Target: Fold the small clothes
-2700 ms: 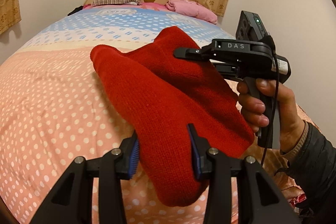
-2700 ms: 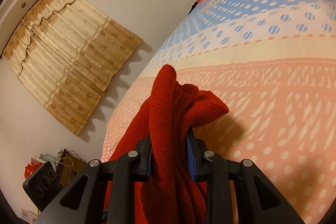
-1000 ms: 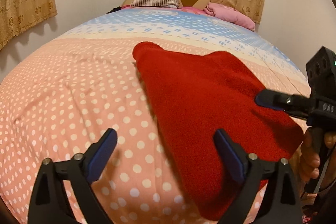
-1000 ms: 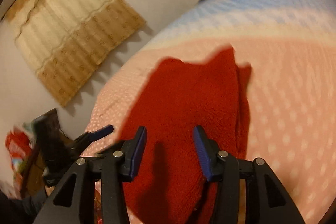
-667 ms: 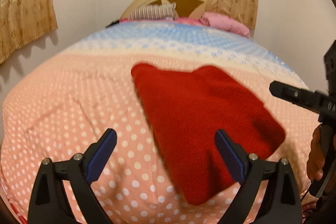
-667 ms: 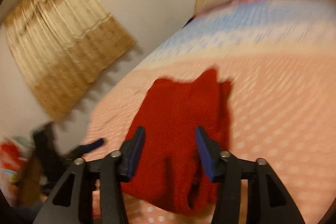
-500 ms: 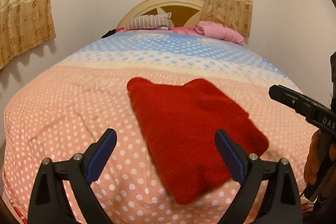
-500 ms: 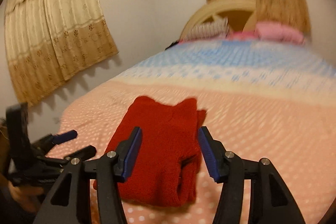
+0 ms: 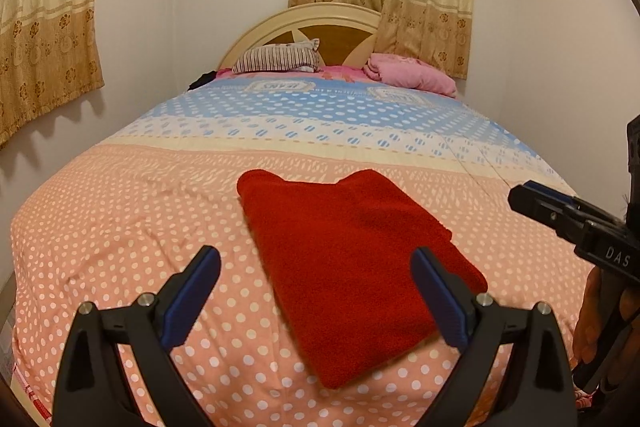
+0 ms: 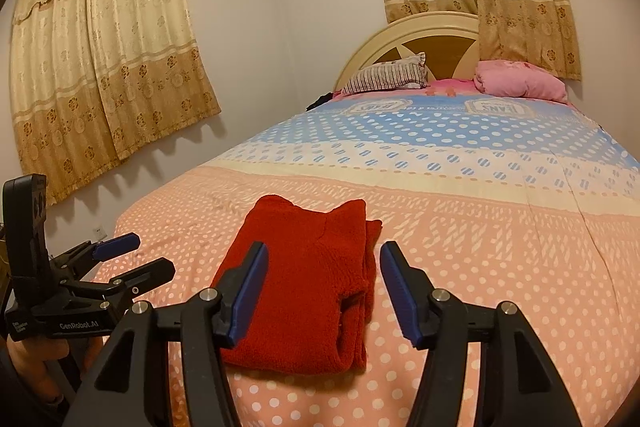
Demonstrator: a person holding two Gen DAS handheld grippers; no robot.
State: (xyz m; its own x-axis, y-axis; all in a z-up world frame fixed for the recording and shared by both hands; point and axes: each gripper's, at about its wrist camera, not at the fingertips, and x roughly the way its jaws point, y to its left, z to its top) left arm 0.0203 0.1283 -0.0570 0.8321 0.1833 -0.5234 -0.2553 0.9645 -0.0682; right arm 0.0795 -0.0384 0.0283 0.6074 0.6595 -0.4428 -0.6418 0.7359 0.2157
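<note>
We saw the folded red garment (image 9: 352, 259) lying on the bed (image 9: 120, 227) ahead of both claws, its underside hidden. The left gripper (image 9: 316, 301) gaped empty; the right gripper (image 10: 322, 289) had just been opening, holding nothing.

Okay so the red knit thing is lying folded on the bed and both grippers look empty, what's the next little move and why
Probably draw both hands back. The red garment lies folded flat on the bedspread. The left gripper stands wide open above it. The right gripper has just been opening, with nothing pinched between its pads. No other loose clothes show nearby, so the fold looks finished.
</note>
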